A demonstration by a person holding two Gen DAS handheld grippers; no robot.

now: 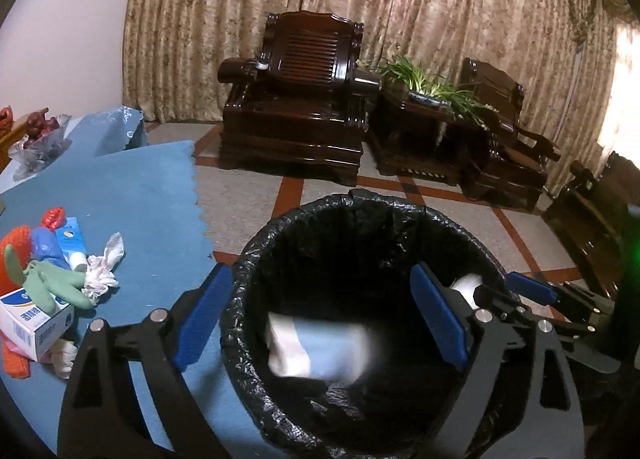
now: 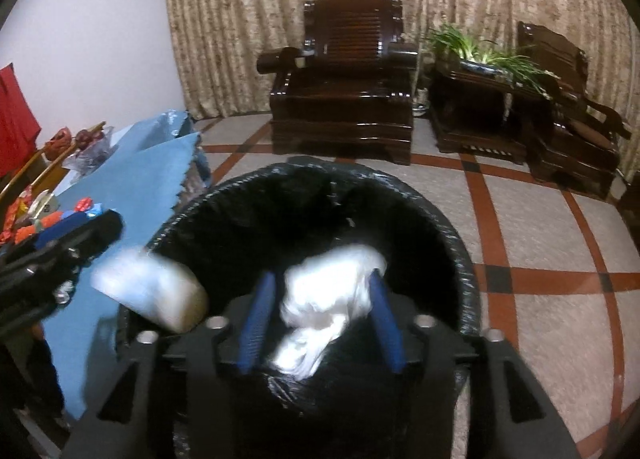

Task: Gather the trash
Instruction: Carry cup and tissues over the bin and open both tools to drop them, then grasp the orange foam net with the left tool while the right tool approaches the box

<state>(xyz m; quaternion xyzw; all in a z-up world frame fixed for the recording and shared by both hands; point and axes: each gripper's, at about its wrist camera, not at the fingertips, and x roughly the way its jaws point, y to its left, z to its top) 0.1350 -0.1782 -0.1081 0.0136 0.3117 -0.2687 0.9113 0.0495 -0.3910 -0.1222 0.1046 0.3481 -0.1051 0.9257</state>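
Note:
A bin lined with a black bag (image 1: 245, 259) stands beside the blue-clothed table (image 1: 152, 195). My left gripper (image 1: 320, 275) hangs open over its mouth, and a blurred white and blue packet (image 1: 316, 347) is loose in the air below the fingers, inside the bin. My right gripper (image 2: 320, 279) is also over the bin (image 2: 460, 243), its jaws apart. A crumpled white tissue (image 2: 324, 299) sits blurred between them, clear of the left pad. The same packet (image 2: 156, 291) shows at the bin's left rim. More trash lies on the table: a white box (image 1: 32, 327), a green glove (image 1: 56, 283), a tissue wad (image 1: 102, 271).
Dark wooden armchairs (image 1: 296, 99) and a side table with a plant (image 1: 424, 87) stand on the tiled floor before a curtain. A glass bowl of fruit (image 1: 38, 139) sits at the table's far end. The right gripper (image 1: 532, 291) shows at the bin's right rim.

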